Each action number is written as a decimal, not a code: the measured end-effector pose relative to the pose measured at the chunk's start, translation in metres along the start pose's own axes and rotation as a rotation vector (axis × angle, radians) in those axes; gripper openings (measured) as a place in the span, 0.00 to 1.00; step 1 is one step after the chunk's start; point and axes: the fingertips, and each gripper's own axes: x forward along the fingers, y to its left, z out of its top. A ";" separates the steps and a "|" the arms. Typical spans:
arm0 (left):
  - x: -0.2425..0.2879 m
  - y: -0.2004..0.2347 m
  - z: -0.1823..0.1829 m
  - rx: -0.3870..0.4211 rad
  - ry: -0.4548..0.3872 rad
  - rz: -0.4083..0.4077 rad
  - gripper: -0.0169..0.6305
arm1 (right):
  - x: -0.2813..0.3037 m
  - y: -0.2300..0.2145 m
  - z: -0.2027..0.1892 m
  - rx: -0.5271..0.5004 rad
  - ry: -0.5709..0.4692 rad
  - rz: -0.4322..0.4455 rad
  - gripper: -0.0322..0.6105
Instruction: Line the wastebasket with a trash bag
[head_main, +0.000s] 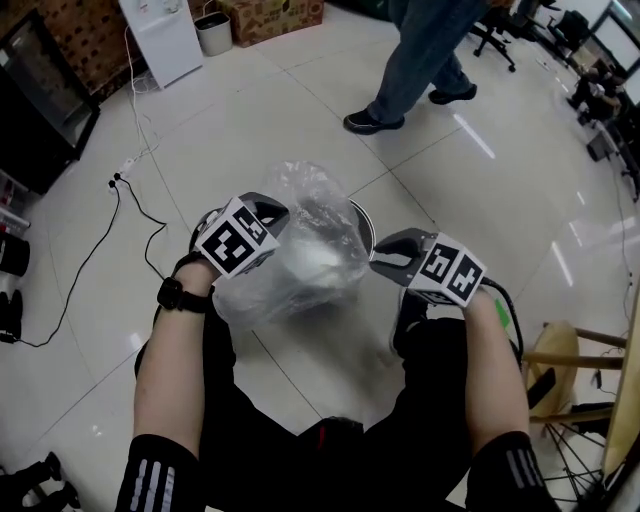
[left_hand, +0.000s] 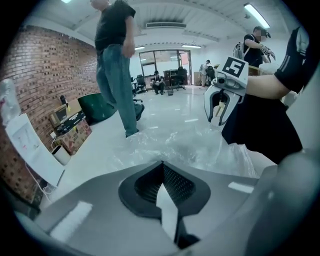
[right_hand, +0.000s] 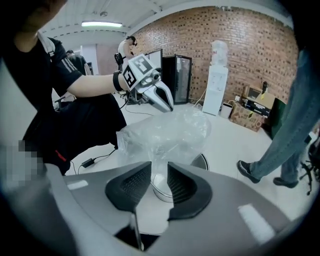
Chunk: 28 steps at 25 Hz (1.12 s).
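Clearly the left hand-held gripper (left_hand: 161, 167) is the one doing the holding. Its jaws are pressed together, and the clear film of the trash bag (head_main: 300, 250) starts right at their tips and billows away ahead of it. I judge that a fold of the bag's edge is pinched there, though the film is too thin to see between the pads. Pinching one side holds the bag up and puffed rather than slumped on the floor (head_main: 300, 110), which lets its mouth be worked apart.

The right hand-held gripper (right_hand: 158, 169) faces it from the other side of the bag, with its jaws a little spread and a narrow gap between them. The bag sits directly ahead of that gap and may reach into it, but the pads press on nothing I can make out. Standing so, it looks ready to take the opposite edge so the two can stretch the opening.

Beyond and below both sets of tips, under the bag, stands the round wastebasket (head_main: 365, 228). Only an arc of its rim shows, on the side nearer the right hand-held gripper; the film veils the rest. The bag hangs over it and does not line it yet: its bulk is above the rim and nothing is folded over. Farther out ahead, a person's legs (head_main: 425, 60) cross the floor, well apart from the work.
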 end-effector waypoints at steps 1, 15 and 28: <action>0.002 -0.001 0.002 -0.003 -0.003 -0.004 0.02 | -0.008 -0.004 0.003 0.003 -0.024 0.001 0.23; 0.025 -0.013 0.005 -0.021 0.011 -0.032 0.02 | 0.041 -0.076 0.078 0.022 -0.207 -0.055 0.33; -0.001 0.045 0.013 -0.104 -0.035 0.111 0.03 | 0.181 -0.027 0.062 -0.014 0.047 0.090 0.37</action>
